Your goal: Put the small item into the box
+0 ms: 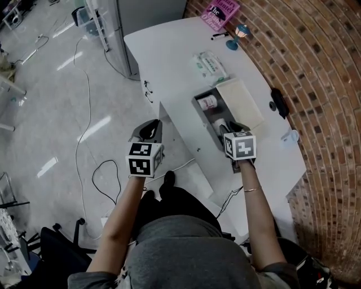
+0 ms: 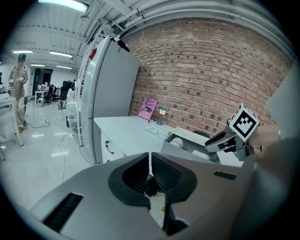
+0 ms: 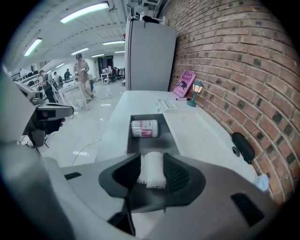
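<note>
right hand-held gripper (image 3: 151, 158) held over box (image 3: 129, 137), jaws wide. white roll (image 3: 152, 171) seen between them, lying in the box's near end just below the tips. bottle (image 3: 144, 128) lies further ahead in the box. left hand-held gripper (image 2: 150, 167) closed, empty, off the worktop (image 1: 169, 51).

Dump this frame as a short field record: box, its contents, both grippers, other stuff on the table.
box: grey box, open, on the white table; lid lies beside it
in box: pink-labelled container on its side at the far end; white roll at the near end
right gripper: over the box's near end, jaws apart, white roll showing between them, apparently resting in the box
left gripper: off the table edge, over the floor, jaws together, empty
also on table: wipes pack, pink book
</note>
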Action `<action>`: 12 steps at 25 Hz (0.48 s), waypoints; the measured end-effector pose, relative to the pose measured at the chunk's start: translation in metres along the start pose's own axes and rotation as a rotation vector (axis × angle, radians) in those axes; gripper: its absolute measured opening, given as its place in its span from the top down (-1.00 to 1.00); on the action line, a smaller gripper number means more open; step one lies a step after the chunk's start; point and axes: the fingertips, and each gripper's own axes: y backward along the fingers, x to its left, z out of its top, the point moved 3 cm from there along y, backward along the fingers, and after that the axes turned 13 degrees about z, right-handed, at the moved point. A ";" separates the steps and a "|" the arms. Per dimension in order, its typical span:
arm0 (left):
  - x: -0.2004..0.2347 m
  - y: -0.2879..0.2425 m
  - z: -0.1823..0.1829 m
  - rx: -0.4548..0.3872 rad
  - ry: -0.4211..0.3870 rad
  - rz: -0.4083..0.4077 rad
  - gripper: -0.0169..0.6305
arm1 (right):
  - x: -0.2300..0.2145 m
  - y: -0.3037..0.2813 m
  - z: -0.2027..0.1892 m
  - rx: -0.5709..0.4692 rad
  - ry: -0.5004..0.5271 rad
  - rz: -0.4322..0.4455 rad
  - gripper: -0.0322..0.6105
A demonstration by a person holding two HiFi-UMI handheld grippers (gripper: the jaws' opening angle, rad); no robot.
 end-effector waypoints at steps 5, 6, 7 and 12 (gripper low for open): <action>-0.005 0.002 0.005 -0.007 -0.018 -0.021 0.84 | 0.010 0.017 0.006 -0.125 -0.051 -0.010 0.52; -0.007 0.002 0.006 -0.008 -0.022 -0.026 0.84 | 0.012 0.021 0.008 -0.152 -0.061 -0.016 0.54; -0.008 0.003 0.007 -0.008 -0.028 -0.031 0.84 | 0.014 0.025 0.010 -0.178 -0.072 -0.021 0.56; -0.016 0.002 0.011 -0.013 -0.052 -0.057 0.84 | 0.024 0.044 0.014 -0.289 -0.128 -0.025 0.64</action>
